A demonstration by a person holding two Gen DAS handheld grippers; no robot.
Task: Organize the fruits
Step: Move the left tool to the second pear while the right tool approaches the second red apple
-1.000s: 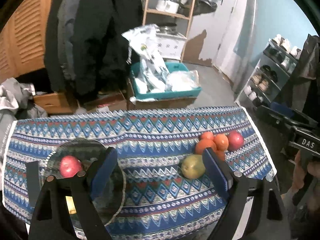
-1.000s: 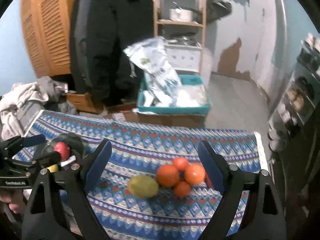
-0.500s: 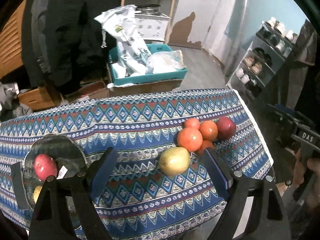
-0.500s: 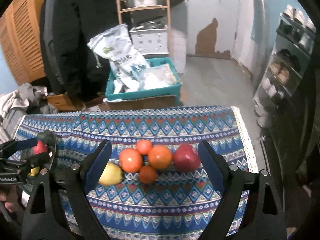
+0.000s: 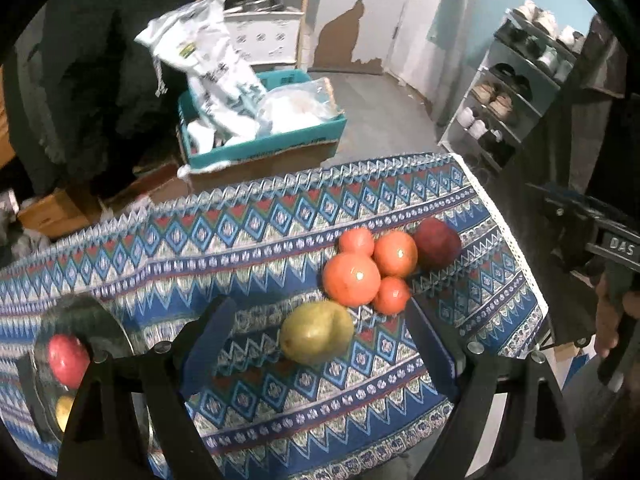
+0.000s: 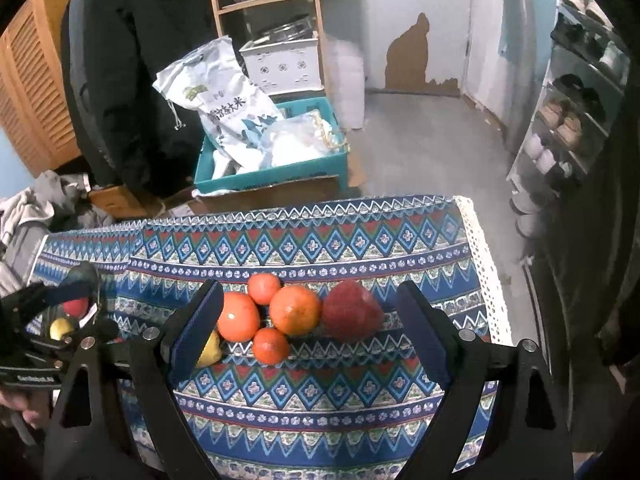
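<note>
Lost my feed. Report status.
Both hand-held grippers, left and right, open, empty. Pear, oranges, apple loose on cloth. Nothing blocking.

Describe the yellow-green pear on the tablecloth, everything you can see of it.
The pear is yellow-green, smooth-skinned and plump, lying on its side on the patterned tablecloth. It sits just in front of the cluster of oranges, close to the largest; contact is unclear. In the left wrist view it lies between the open left hand-held gripper's fingers, untouched. The right view shows it partly hidden behind a finger.

Woven patterned tablecloth [image 5: 256, 240], glossy oranges [image 5: 352, 278], matt pear [image 5: 316, 332], possibly glass plate [image 5: 100, 320], wooden shelf [image 6: 224, 20]
</note>
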